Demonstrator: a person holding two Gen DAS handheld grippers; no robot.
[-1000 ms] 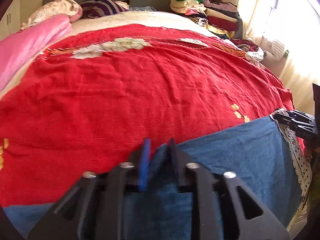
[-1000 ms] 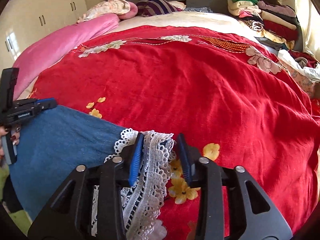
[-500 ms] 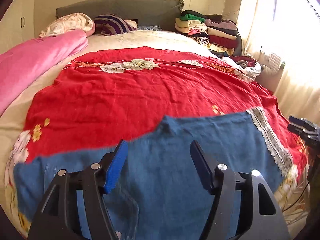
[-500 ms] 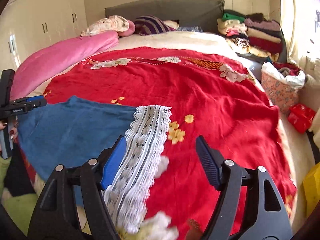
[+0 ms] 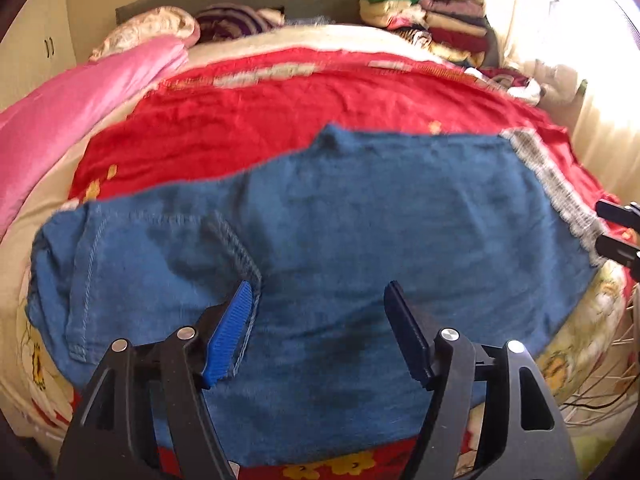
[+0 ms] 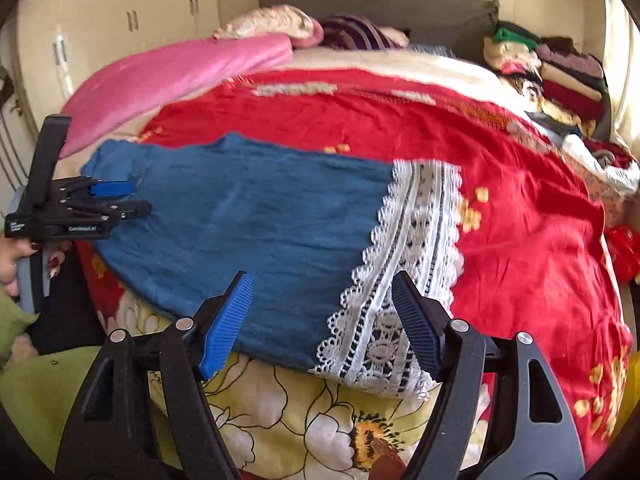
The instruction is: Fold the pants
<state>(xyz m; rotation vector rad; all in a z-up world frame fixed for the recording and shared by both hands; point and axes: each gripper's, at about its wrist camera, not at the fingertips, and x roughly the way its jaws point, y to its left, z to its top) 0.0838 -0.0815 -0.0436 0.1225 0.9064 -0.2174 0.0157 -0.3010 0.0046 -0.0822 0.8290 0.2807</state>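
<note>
Bedroom walls and pale cupboards (image 6: 132, 20) surround a wide bed (image 6: 400, 68) with a grey headboard (image 6: 400, 8). Across the bed lies a red floral spread (image 5: 280, 112), with a pink quilt (image 5: 60, 108) along one side and a stack of folded clothes (image 6: 560, 80) on the other, by the headboard. On the red spread, at the bed's near edge, the blue pants (image 5: 380, 220) lie flat, their white lace hem (image 6: 404, 272) toward the right-hand side and the stitched waist end toward the left. The left hand-held gripper (image 5: 318, 334) hovers over the pants' near part; its jaws are opening, with denim below them but nothing pinched. The right hand-held gripper (image 6: 322, 320) stands open over the lace hem, not pressing it. A person's hand (image 6: 16, 264) holds the left tool's handle.
</note>
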